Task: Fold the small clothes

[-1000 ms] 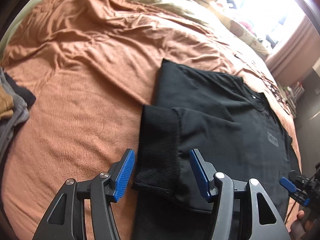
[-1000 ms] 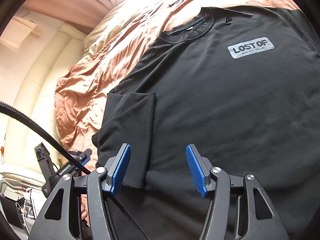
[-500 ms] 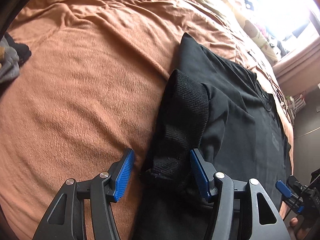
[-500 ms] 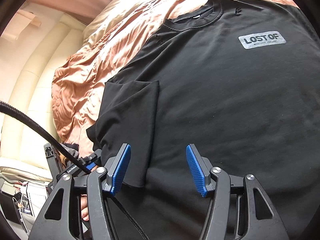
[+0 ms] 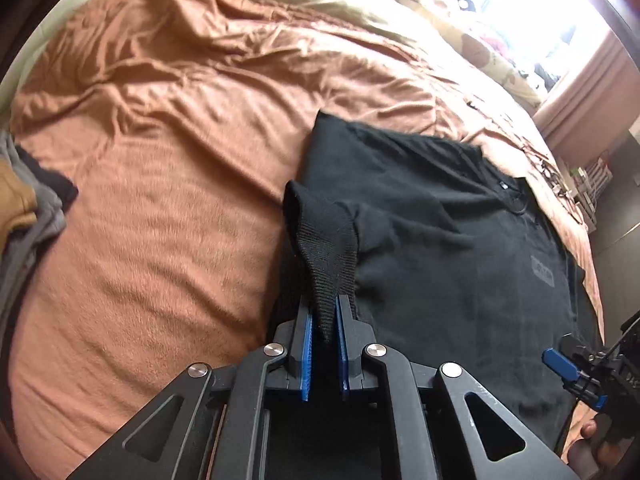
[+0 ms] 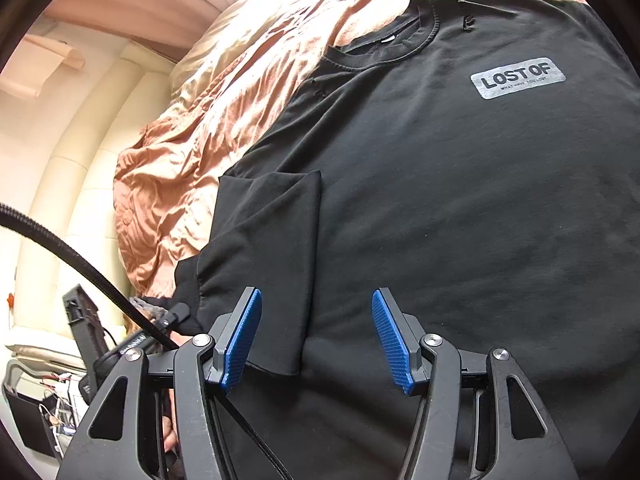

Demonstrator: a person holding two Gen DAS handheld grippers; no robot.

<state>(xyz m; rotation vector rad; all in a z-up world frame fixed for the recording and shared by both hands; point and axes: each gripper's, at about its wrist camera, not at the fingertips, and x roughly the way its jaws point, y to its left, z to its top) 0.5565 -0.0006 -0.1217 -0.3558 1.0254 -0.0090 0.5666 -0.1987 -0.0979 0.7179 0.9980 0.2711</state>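
Black t-shirt point(image 6: 460, 208) spread face up on bed, over orange blanket point(image 5: 160, 184); collar point(image 6: 384, 46) toward far end, grey chest label point(image 6: 518, 78) in plain sight.

Left tongs point(image 5: 325, 334) clamped shut on ribbed hem corner point(image 5: 326, 256) at near left edge of shirt; pinched cloth drawn up off blanket into a peak, rest of shirt flat.

Right tongs point(image 6: 316, 338) wide open, nothing between pads, hovering low over lower body of shirt, just beside edge of folded-in sleeve point(image 6: 268, 256). Contact with cloth: cannot tell.

Done so far, judging by lay of things: shirt laid out and mostly smoothed; one sleeve turned inward onto the body, a squared flap. Grip taken on one bottom corner.

Left to do, as a guess: sleeve on other side out of frame, state unknown. No lengthwise fold of body visible, no bottom-to-collar fold. Second corner not gripped. Early stage, roughly first third.

Heap of other clothes point(image 5: 28, 216) at left edge of bed, grey and tan, well apart from shirt; folded or waiting, cannot tell.

Bright window glare at far end; detail there washed out.
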